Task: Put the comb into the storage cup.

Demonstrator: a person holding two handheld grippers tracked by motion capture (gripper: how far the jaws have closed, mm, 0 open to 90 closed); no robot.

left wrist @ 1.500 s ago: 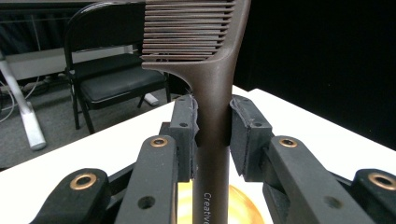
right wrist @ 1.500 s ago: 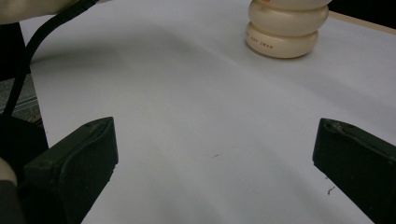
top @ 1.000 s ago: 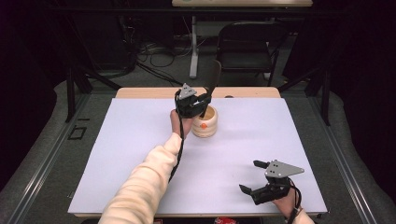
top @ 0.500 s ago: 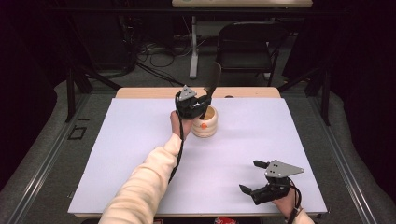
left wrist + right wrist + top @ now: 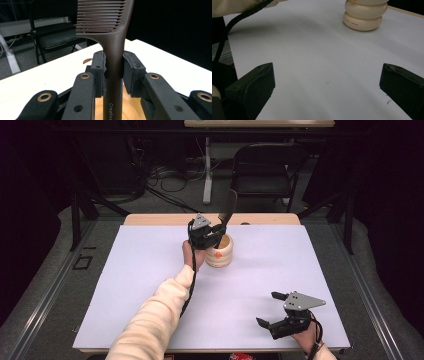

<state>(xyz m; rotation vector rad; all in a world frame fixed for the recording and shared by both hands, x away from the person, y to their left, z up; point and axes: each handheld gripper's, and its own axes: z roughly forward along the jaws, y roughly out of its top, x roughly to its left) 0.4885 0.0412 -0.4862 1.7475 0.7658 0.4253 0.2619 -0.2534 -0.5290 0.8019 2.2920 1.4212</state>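
Jaws of the right gripper (image 5: 276, 312) stand spread wide over bare table (image 5: 150, 270) at the near right corner, holding nothing. Farther off, the left gripper (image 5: 214, 232) pinches a brown comb (image 5: 113, 37) by its handle, pads pressed on both sides. The comb's long axis runs nearly upright, teeth end up, handle end down into the cream holder (image 5: 220, 254) directly below the jaws. The left hand is at the holder; the right is well apart from it.
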